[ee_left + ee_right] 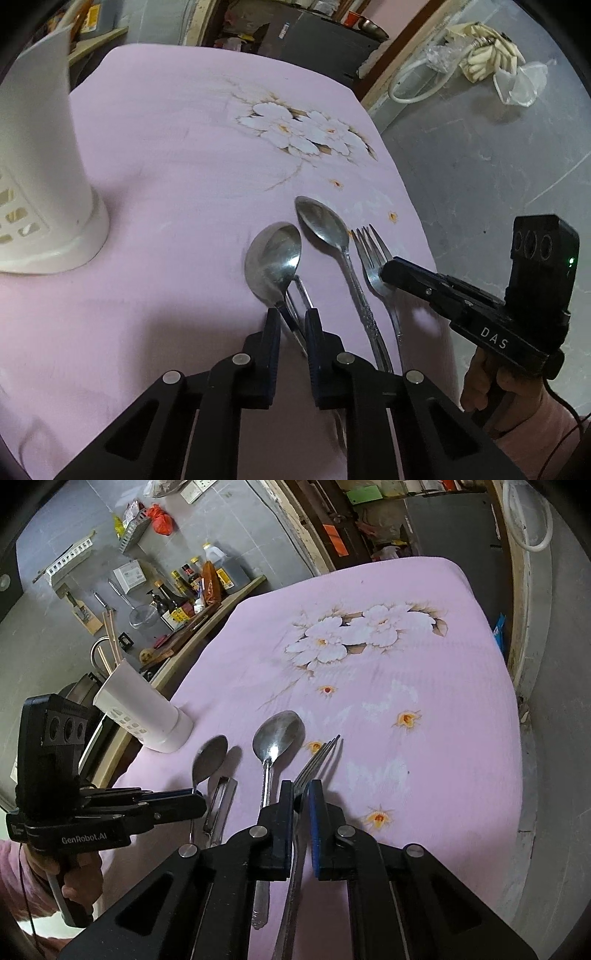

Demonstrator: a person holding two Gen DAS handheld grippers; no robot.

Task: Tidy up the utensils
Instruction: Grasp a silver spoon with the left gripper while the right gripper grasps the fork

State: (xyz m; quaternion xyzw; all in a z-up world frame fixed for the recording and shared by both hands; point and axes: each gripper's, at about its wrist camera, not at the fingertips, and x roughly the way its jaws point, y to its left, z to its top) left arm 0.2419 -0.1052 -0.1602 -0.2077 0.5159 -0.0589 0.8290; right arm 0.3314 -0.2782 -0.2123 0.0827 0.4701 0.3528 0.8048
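The left tongs pinch a spoon by its neck, seemingly lifted (shadow beneath); the right tongs clamp the fork on the bench.

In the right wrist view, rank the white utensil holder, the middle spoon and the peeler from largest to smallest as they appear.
1. white utensil holder
2. middle spoon
3. peeler, though its near end is hidden, so this is unsure.
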